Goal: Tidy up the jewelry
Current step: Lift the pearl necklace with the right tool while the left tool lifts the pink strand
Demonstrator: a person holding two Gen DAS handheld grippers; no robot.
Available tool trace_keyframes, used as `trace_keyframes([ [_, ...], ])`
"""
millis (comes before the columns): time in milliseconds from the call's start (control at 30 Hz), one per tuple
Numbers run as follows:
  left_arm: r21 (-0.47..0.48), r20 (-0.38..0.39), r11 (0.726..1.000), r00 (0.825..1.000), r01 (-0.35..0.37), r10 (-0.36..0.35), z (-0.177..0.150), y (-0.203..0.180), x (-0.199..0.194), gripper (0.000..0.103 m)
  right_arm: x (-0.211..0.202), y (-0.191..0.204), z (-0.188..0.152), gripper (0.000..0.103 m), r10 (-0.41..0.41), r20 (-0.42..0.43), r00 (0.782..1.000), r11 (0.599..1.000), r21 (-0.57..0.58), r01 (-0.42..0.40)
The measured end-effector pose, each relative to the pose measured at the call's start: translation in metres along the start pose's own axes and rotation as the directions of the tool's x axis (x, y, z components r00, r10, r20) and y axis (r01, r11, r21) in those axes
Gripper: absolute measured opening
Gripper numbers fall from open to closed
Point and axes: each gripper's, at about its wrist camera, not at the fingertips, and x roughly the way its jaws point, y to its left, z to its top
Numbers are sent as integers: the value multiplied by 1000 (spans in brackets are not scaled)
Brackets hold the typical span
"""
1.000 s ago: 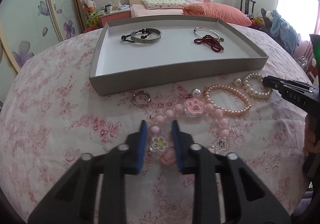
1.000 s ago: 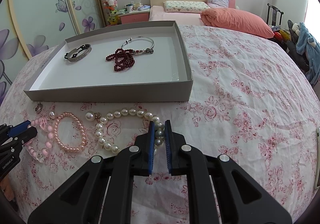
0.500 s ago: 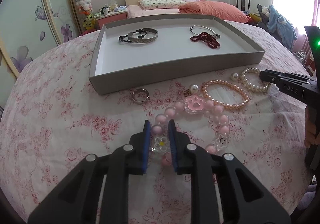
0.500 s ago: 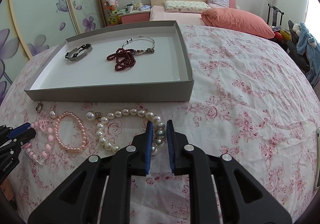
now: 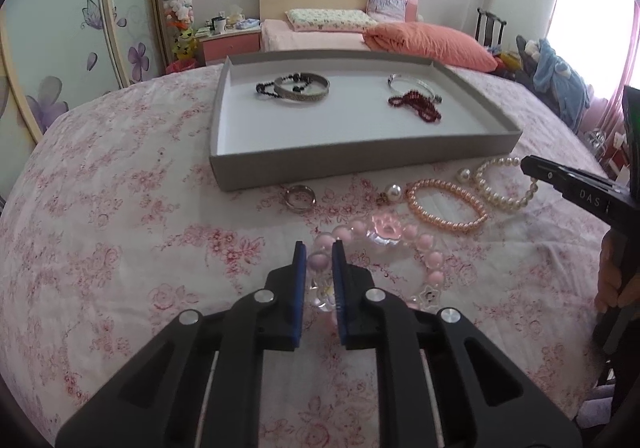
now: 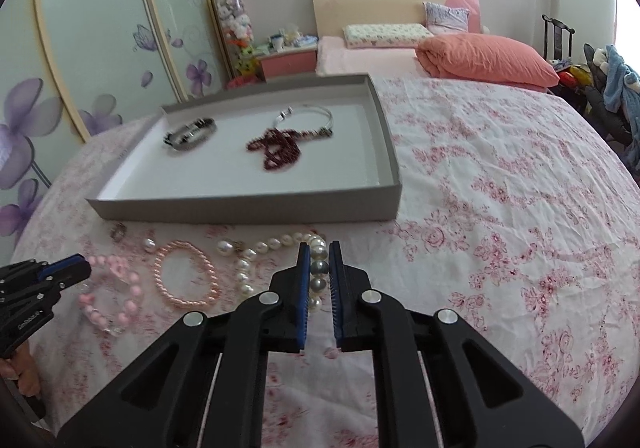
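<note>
A grey tray (image 5: 360, 159) (image 6: 240, 203) on the floral cloth holds a silver bangle (image 5: 302, 87), a thin silver bangle and a dark red bead string (image 6: 276, 149). In front of it lie a ring (image 5: 300, 197), a peach pearl bracelet (image 5: 446, 203) (image 6: 186, 274), a white pearl bracelet (image 5: 504, 183) (image 6: 280, 244) and a pink bead bracelet with charms (image 5: 384, 232) (image 6: 108, 300). My left gripper (image 5: 320, 260) is shut on the pink bead bracelet. My right gripper (image 6: 319, 268) is shut on the white pearl bracelet's grey beads.
A loose pearl earring (image 5: 394, 191) lies between the ring and the peach bracelet. A bed with an orange pillow (image 5: 432, 43) stands behind the table. Bare floral cloth (image 6: 500, 207) spreads to the right of the tray.
My left gripper closed on the pink bead bracelet and lifted its near end. My right gripper moved onto the white pearl bracelet, whose beads now sit between the jaws.
</note>
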Motion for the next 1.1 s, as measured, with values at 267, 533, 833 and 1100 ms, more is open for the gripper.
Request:
trace_keyframes([
  [267, -5, 59, 1000, 998, 27, -27, 4, -2, -19, 14, -23, 8, 9, 10, 59, 83, 995, 998, 7, -60],
  [533, -7, 135, 997, 988, 77, -75, 8, -8, -42, 14, -38, 13, 11, 10, 99, 130, 987, 995, 8, -101],
  [833, -15, 187, 994, 977, 108, -103, 12, -11, -58, 13, -50, 18, 9, 10, 127, 158, 979, 992, 5, -129],
  [1100, -32, 211, 993, 972, 110, -101, 13, -6, -65, 13, -55, 20, 7, 10, 142, 169, 975, 989, 4, -145],
])
